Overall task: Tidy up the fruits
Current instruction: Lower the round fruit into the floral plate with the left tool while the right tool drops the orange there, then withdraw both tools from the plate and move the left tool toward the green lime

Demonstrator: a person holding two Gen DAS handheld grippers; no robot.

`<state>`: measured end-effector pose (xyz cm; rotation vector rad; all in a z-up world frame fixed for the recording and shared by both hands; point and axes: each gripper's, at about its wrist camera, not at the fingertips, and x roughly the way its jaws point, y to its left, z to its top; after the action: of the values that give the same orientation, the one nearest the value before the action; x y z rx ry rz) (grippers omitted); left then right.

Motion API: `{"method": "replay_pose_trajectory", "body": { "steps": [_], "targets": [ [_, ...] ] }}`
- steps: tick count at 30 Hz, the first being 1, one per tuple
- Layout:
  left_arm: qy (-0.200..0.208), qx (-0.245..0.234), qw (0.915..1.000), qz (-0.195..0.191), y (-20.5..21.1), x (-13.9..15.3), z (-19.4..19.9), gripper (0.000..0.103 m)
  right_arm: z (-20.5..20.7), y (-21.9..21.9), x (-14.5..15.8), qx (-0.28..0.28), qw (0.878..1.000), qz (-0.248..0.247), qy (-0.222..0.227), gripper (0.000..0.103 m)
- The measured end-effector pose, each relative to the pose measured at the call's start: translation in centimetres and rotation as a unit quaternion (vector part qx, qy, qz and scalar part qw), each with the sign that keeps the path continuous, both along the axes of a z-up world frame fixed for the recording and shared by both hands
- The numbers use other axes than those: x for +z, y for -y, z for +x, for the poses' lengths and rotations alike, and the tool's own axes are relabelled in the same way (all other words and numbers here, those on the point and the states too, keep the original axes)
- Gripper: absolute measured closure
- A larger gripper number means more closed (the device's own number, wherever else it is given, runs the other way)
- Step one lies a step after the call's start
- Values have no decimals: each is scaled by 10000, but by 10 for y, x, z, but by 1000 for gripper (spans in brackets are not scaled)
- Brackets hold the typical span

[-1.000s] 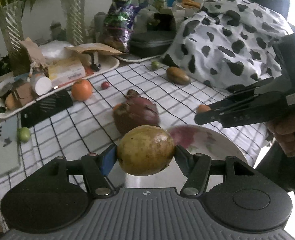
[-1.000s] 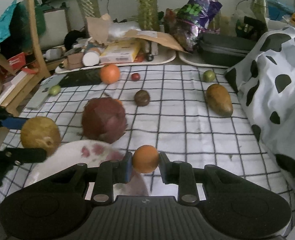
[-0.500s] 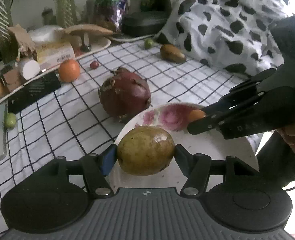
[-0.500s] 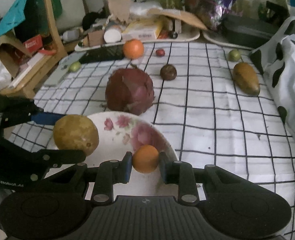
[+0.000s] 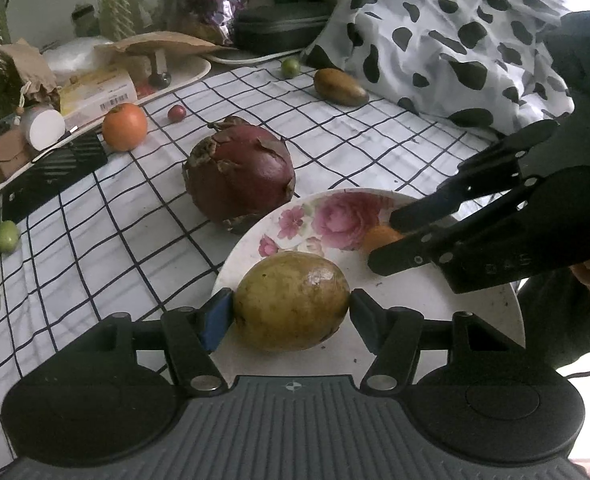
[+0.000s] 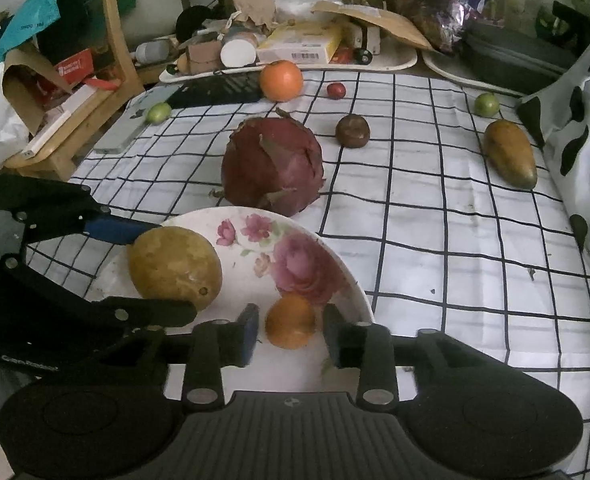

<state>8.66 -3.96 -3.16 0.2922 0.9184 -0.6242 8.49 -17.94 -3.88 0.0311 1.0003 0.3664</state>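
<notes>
We observe the left gripper (image 5: 291, 308) with both pads pressed against a yellow-green round fruit (image 5: 291, 301), pinching it at its widest part. Its skin is mottled olive and tan with a pale glossy spot near the top. The fruit sits over the near-left part of the floral plate (image 5: 375, 300); whether it touches the plate surface we cannot tell.

The right gripper (image 6: 291, 330) has its fingers spread, with a visible gap on each side of a small orange fruit (image 6: 290, 321). This fruit is smooth and evenly orange and rests on the plate near its right rim.

The plate is white with pink rose prints and lies on a white cloth with a black grid (image 6: 435, 240). Just beyond the plate's far edge stands a dark red dragon fruit (image 6: 271, 166) with dry, curled scales. Farther from the plate we note a brown round fruit (image 6: 352, 131), a larger orange fruit (image 6: 281, 80), a small red fruit (image 6: 336, 90), two small green fruits (image 6: 486, 104) (image 6: 158, 112), and an elongated olive-brown mango (image 6: 510, 153) to the far right.

Behind the cloth, well beyond the plate, cluttered trays (image 6: 399, 60) hold boxes and paper. A black-spotted white fabric (image 5: 455, 28) lies to the right of the plate.
</notes>
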Motion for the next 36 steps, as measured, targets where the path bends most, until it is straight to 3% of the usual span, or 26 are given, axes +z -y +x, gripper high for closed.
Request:
{"method": "replay_pose_trajectory", "body": {
  "steps": [6,8,10,16,29,36],
  "targets": [
    [-19,51,10000,-61,-4,3,-3,37,-3,6,9,-66,9996,257,132,35],
    [188,101,9997,-76,-6,9,-10,17,-6,8,15,-99,9992,303,255,27],
    [310,170,9993,-118,-9,15,-15,15,-11,9,20,-193,9986,240,421,11],
    [390,611,9972,-179,-22,23,-25,15,-25,17,28,-612,9964,46,592,0],
    [786,1100,9908,-75,-34,31,-35,15,-33,19,19,-1078,9900,-553,716,0],
    [1001,1479,9835,-297,-47,33,-28,15,-24,21,14,-1228,9876,-576,795,0]
  ]
}}
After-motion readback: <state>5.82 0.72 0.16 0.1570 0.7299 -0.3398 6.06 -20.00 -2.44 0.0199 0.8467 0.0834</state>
